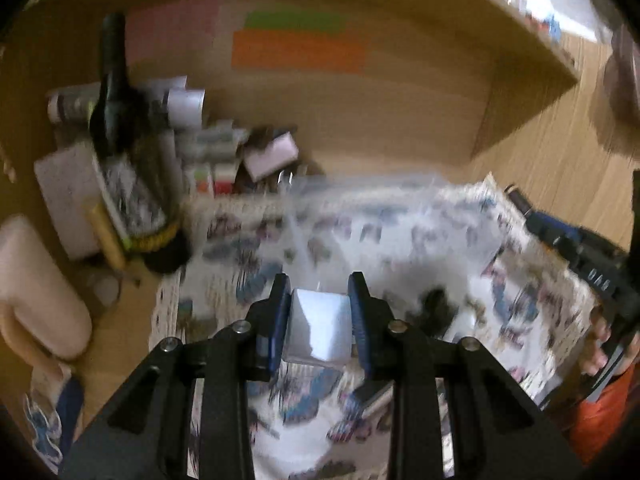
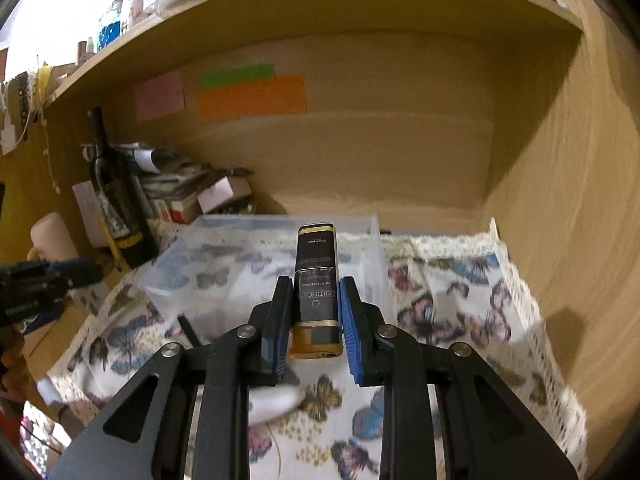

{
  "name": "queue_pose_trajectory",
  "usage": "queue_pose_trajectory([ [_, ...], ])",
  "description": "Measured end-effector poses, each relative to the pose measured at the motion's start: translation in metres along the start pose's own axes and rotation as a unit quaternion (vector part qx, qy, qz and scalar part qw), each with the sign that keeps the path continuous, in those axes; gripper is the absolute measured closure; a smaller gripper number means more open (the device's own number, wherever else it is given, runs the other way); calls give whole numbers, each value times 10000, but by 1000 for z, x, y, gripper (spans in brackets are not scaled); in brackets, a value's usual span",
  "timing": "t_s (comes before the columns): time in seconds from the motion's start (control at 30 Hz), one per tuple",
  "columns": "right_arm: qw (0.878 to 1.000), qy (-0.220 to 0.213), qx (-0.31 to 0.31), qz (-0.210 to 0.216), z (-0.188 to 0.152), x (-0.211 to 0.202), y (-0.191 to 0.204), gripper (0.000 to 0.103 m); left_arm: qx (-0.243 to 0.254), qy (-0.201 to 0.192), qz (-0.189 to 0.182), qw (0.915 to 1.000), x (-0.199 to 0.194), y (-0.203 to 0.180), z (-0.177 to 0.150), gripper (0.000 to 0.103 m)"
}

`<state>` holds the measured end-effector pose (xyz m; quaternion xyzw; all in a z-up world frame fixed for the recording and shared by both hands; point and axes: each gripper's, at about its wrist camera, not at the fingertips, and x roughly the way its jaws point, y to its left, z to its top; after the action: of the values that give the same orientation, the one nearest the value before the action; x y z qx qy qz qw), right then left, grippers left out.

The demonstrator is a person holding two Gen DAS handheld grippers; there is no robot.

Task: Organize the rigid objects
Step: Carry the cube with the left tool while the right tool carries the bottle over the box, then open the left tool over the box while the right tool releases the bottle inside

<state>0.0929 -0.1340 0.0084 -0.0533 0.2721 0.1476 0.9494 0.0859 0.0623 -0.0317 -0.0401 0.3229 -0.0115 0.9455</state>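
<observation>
Clamped in my right gripper [image 2: 314,320] is a black-and-gold rectangular lighter [image 2: 316,284], my left gripper [image 1: 320,320] pinches a small silvery-white block [image 1: 318,328], both above the clear plastic bin [image 2: 256,224], neither dropped in yet.

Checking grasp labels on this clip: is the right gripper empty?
No. The right gripper is closed on a black and gold box, held upright between its blue pads above the butterfly cloth.

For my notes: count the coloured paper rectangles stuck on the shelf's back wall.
3: a pink paper rectangle on the left, a green paper strip beside it, and an orange paper rectangle directly under the green. None seem hidden.
</observation>
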Motion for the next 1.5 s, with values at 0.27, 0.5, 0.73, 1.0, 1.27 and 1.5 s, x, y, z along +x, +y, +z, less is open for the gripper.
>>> queue_pose_trajectory([
  [0.27,9998,19,-121,162,35,28,2,81,11,-276,-63,9996,24,-11,55,73],
  [0.5,9979,587,-166,201,35,85,-1,81,-20,272,-69,9996,92,-20,64,73],
  [0.73,9910,1291,-280,202,17,138,-2,81,251,963,-26,9950,153,-24,54,73],
  [1.0,9859,1604,-438,210,4,161,6,81,526,1004,99,9935,168,-34,49,77],
  [1.27,9872,1519,-475,116,8,157,6,72,492,907,141,9946,160,-32,52,75],
  [1.5,9924,1069,-590,127,15,111,14,40,367,511,44,9980,113,-24,55,43],
])
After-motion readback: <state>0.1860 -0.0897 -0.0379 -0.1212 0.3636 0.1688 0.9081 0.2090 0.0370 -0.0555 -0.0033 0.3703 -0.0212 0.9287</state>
